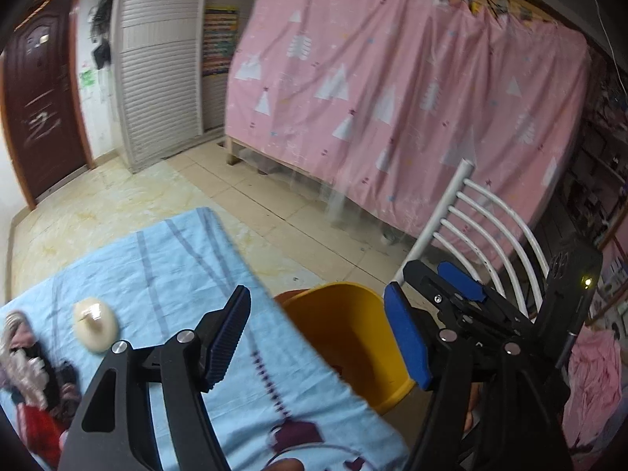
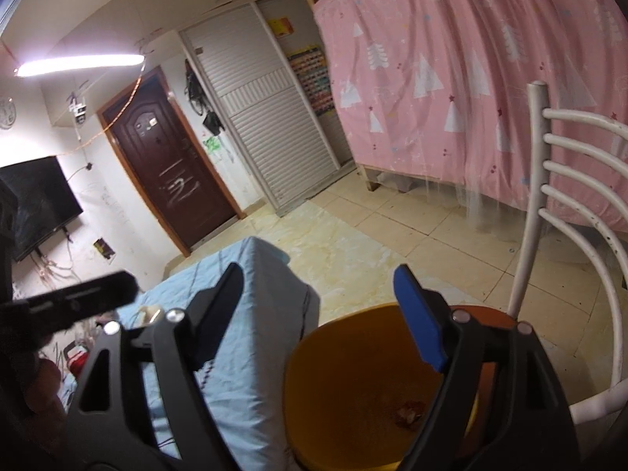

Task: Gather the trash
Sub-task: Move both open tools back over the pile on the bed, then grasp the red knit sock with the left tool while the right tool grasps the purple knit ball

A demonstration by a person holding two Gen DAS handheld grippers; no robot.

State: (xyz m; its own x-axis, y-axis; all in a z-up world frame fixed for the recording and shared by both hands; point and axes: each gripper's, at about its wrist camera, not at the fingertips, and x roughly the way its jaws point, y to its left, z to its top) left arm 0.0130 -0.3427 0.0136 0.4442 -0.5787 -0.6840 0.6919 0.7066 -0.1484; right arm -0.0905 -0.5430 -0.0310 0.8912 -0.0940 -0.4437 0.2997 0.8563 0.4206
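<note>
A yellow bin (image 2: pixel 353 384) stands on a chair seat beside the table; a crumpled brown scrap (image 2: pixel 410 412) lies at its bottom. The bin also shows in the left wrist view (image 1: pixel 345 333). My right gripper (image 2: pixel 322 322) is open and empty, held above the bin's rim. My left gripper (image 1: pixel 318 337) is open and empty over the table edge next to the bin. The right gripper also shows in the left wrist view (image 1: pixel 459 286) at the right. A cream round object (image 1: pixel 95 324) lies on the blue tablecloth (image 1: pixel 165 274).
A white metal chair back (image 2: pixel 549 204) rises right of the bin. A pile of red and dark items (image 1: pixel 35 384) lies at the table's left. A pink curtained bed frame (image 1: pixel 392 98), a louvred wardrobe (image 2: pixel 267 125) and a brown door (image 2: pixel 168 157) stand behind across tiled floor.
</note>
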